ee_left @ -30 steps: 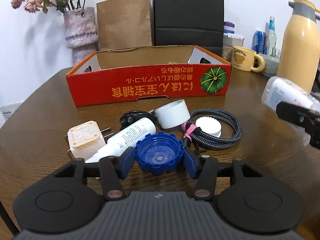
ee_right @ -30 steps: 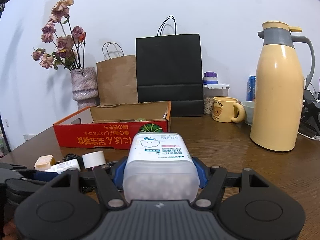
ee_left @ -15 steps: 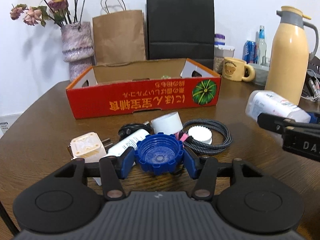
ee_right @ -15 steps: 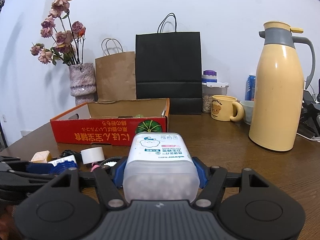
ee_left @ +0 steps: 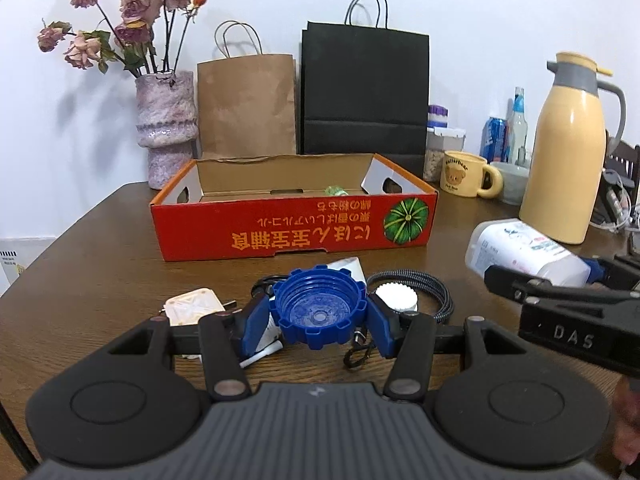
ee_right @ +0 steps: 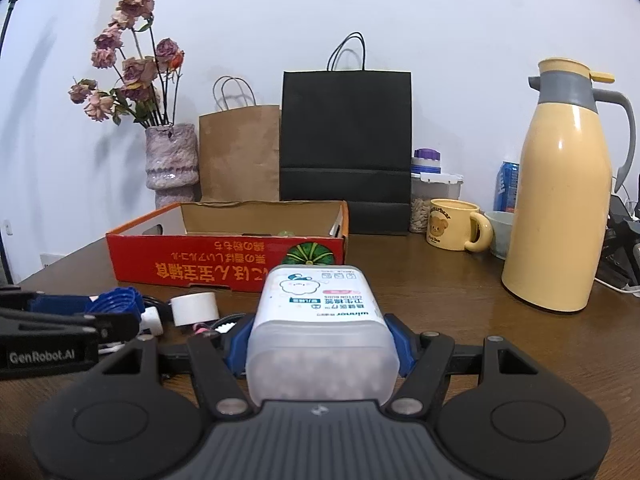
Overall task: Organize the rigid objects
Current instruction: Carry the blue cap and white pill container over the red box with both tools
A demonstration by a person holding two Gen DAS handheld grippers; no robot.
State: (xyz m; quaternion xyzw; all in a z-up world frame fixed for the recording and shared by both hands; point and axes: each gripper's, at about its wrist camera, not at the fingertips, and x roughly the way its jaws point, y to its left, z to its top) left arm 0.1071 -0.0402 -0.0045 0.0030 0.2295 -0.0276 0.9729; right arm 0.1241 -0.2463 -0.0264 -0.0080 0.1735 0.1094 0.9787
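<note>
My left gripper [ee_left: 319, 314] is shut on a blue toothed bottle cap [ee_left: 319, 312], held above the table clutter. My right gripper [ee_right: 320, 344] is shut on a translucent cotton-swab box [ee_right: 320, 332] with a white label; that box [ee_left: 524, 256] shows at the right of the left wrist view. An open red cardboard box [ee_left: 292, 228] stands behind the clutter, also seen as the red box [ee_right: 224, 264] in the right wrist view. On the table lie a cream plug adapter [ee_left: 194, 306], a white tape roll [ee_right: 195, 309], a white cap [ee_left: 398, 298] and a braided cable [ee_left: 432, 286].
A flower vase [ee_left: 166, 128], a brown paper bag [ee_left: 246, 108] and a black paper bag [ee_left: 364, 96] line the wall behind the red box. A yellow mug [ee_right: 454, 230] and a tall yellow thermos [ee_right: 560, 208] stand at the right.
The left gripper has lifted with the blue cap and tilted up, so the table items sit lower and farther off. The right gripper has stayed almost still.
</note>
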